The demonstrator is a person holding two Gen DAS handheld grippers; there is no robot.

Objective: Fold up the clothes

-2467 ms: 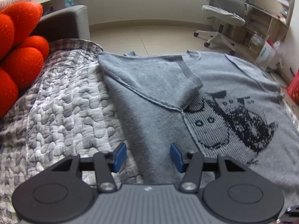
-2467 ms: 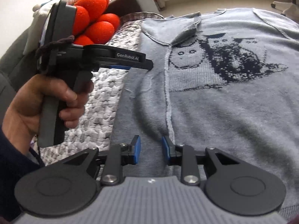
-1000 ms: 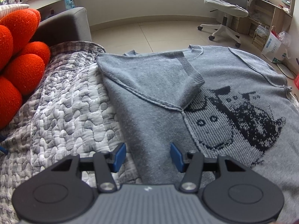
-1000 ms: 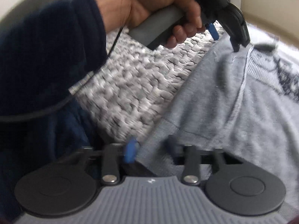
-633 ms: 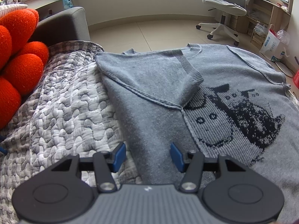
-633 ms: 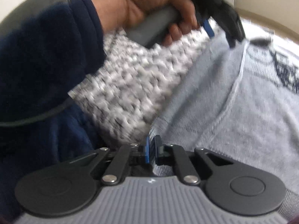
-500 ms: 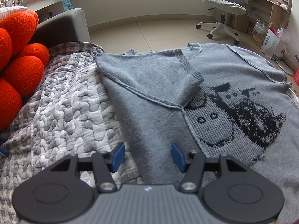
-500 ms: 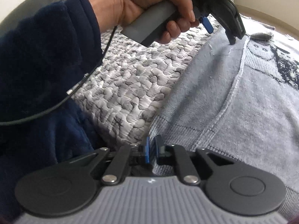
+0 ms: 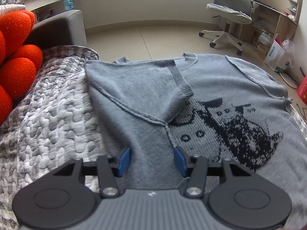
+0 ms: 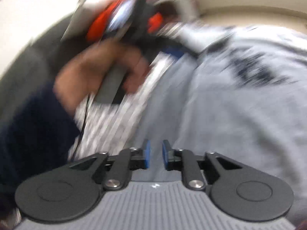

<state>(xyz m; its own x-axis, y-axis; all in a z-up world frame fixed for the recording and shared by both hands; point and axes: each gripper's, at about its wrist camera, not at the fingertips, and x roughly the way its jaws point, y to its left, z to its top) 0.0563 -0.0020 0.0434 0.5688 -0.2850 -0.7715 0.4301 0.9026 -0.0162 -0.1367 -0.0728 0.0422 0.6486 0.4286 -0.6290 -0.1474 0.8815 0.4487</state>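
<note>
A grey knit sweater [image 9: 220, 88] with a black cat pattern lies flat on a quilted cover; its left sleeve [image 9: 145, 88] is folded in across the chest. My left gripper [image 9: 151, 160] hovers open over the sweater's folded left side, nothing between its blue pads. The right wrist view is motion-blurred: my right gripper [image 10: 155, 154] is open by a narrow gap above the sweater [image 10: 230, 105] near its left edge, holding nothing. A hand [image 10: 99, 71] with the other gripper's handle shows beyond it.
Orange round cushions [image 9: 17, 57] and a grey sofa arm [image 9: 63, 28] sit to the left. The grey-white quilted cover [image 9: 48, 118] lies under the sweater. An office chair [image 9: 230, 17], a wooden shelf and a bag stand on the tiled floor beyond.
My right gripper, shut on the sweater's lower hem half a second ago, has opened and swung away fast. The left gripper has barely moved and stays open.
</note>
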